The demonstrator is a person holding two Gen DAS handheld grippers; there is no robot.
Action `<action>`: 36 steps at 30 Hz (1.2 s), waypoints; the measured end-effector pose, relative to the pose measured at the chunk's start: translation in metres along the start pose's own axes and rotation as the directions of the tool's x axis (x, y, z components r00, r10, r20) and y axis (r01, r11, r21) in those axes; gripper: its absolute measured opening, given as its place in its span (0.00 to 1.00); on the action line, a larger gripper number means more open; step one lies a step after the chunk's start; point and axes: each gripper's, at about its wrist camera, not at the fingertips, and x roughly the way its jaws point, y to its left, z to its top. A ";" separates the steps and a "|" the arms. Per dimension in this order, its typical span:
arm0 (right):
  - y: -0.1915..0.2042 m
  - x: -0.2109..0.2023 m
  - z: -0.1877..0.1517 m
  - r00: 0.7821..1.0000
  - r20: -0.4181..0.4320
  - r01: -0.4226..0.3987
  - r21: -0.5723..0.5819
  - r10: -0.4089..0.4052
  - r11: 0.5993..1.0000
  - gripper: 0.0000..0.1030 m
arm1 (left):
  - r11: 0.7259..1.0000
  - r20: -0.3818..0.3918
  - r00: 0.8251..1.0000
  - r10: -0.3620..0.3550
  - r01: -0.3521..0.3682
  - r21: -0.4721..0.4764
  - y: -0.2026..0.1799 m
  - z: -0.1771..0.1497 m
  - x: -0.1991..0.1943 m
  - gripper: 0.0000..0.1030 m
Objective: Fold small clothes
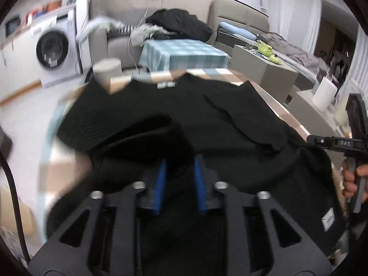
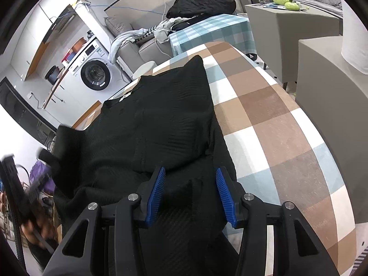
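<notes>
Sleeve fold, black sweater (image 2: 161, 124).
You are gripping its left sleeve in the left gripper (image 1: 179, 172); right gripper (image 2: 191, 186) is standing open over the near hem.

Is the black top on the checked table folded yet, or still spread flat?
Partly folded: the black top has its right sleeve laid over the body, the rest spread on the checked table.

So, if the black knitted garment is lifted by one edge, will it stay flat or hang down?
The black garment will probably hang limp: it already lies in soft folds on the checked cloth. Its ribbed knit probably grips rather than slips. A fold rises between the right gripper fingers, so it likely bunches easily.
</notes>
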 end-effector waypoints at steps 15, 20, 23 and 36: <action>-0.006 0.000 -0.002 1.000 -0.006 -0.020 0.022 0.020 1.000 0.49 | 0.868 0.069 0.993 -0.093 0.115 -0.484 0.115 -0.001 0.010 0.54; -0.014 -0.006 -0.004 1.000 0.001 -0.017 0.041 0.017 0.999 0.51 | 0.871 0.103 0.993 -0.055 0.099 -0.482 0.101 0.034 0.016 0.55; -0.022 -0.008 -0.005 1.000 -0.001 -0.008 0.055 0.008 0.998 0.53 | 0.909 0.019 1.000 -0.002 0.010 -0.416 0.092 0.036 0.026 0.59; -0.030 -0.001 -0.009 1.000 -0.028 -0.008 0.061 0.010 0.998 0.53 | 0.884 -0.186 0.976 0.115 -0.186 -0.429 0.138 -0.042 0.035 0.24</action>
